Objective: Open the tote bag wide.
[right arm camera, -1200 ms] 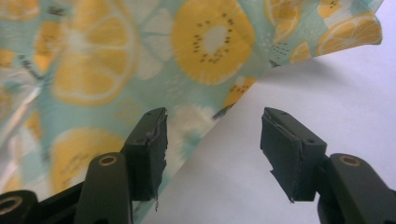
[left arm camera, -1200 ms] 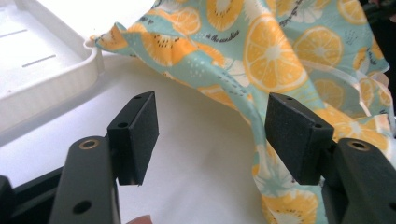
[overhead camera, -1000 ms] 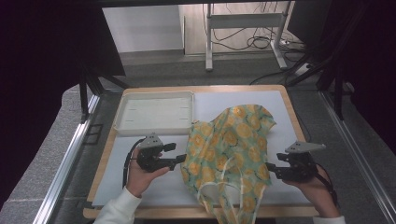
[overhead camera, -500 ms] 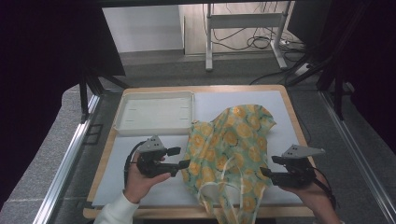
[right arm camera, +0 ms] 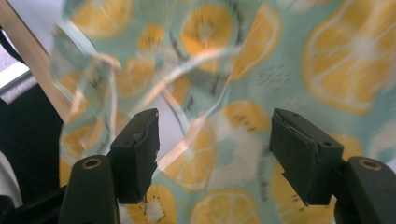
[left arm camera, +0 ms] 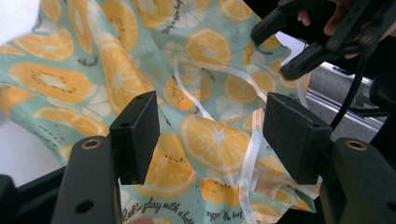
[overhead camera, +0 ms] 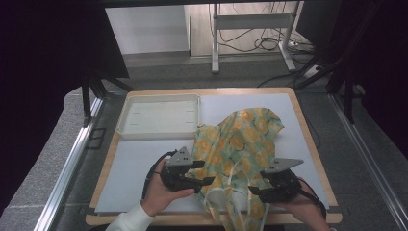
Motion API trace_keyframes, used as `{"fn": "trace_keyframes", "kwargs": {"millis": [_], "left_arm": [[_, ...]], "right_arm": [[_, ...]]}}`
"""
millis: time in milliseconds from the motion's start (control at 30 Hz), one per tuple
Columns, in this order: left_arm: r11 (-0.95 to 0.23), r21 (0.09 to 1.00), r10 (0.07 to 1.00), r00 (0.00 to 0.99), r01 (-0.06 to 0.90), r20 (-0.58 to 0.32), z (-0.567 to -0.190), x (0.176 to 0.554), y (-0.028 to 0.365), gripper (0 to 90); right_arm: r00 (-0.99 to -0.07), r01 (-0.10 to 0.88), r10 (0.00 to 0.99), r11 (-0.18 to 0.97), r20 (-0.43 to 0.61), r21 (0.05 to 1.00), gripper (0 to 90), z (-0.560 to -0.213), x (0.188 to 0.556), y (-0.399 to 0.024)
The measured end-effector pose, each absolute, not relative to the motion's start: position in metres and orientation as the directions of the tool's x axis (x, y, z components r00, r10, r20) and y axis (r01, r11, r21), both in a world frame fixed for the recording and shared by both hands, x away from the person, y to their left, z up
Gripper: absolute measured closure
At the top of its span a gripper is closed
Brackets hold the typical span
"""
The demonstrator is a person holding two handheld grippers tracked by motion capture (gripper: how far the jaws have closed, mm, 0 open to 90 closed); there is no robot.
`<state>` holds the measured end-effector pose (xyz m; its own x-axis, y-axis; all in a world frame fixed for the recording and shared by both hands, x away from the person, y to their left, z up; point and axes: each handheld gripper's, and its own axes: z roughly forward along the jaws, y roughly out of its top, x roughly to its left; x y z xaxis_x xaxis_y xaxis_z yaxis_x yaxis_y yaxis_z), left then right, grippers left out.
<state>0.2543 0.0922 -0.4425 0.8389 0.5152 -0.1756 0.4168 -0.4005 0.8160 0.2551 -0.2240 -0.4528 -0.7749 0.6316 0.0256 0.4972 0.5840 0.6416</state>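
Flanking lemon-print cloth [overhead camera: 240, 144], both tongs agape

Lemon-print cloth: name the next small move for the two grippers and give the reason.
Probably bring both grippers inward until cloth lies between the pads, then close. The left gripper and right gripper flank the rumpled lemon-print cloth with jaws open; the right's have just been opening, nothing pinched.

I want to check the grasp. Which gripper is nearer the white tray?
The left gripper: it sits just below the white tray; the right gripper is farther.
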Motion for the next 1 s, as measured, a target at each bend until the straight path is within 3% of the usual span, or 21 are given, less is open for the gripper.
{"fn": "trace_keyframes", "kwargs": {"millis": [233,333,633,933,1000], "left_arm": [[-0.4,0.802,0.523,0.829,0.443,-0.198,-0.45,0.258,0.095,36.5],[-0.399,0.799,0.525,0.827,0.45,-0.203,-0.452,0.259,0.096,36.5],[-0.398,0.793,0.529,0.822,0.461,-0.213,-0.455,0.26,0.096,36.3],[-0.401,0.789,0.525,0.822,0.465,-0.218,-0.457,0.261,0.094,36.3],[-0.406,0.786,0.523,0.824,0.466,-0.218,-0.458,0.26,0.093,36.3]], "right_arm": [[-0.763,0.551,0.646,0.644,0.008,0.53,30.8,-0.484,0.265,-0.218],[-0.766,0.558,0.642,0.657,0.011,0.507,34.1,-0.494,0.267,-0.217],[-0.738,0.593,0.675,0.647,0.003,0.479,55.3,-0.504,0.273,-0.22],[-0.745,0.573,0.666,0.666,-0.036,0.477,86.2,-0.504,0.274,-0.217],[-0.747,0.574,0.665,0.665,-0.027,0.477,89.0,-0.504,0.274,-0.216]]}}
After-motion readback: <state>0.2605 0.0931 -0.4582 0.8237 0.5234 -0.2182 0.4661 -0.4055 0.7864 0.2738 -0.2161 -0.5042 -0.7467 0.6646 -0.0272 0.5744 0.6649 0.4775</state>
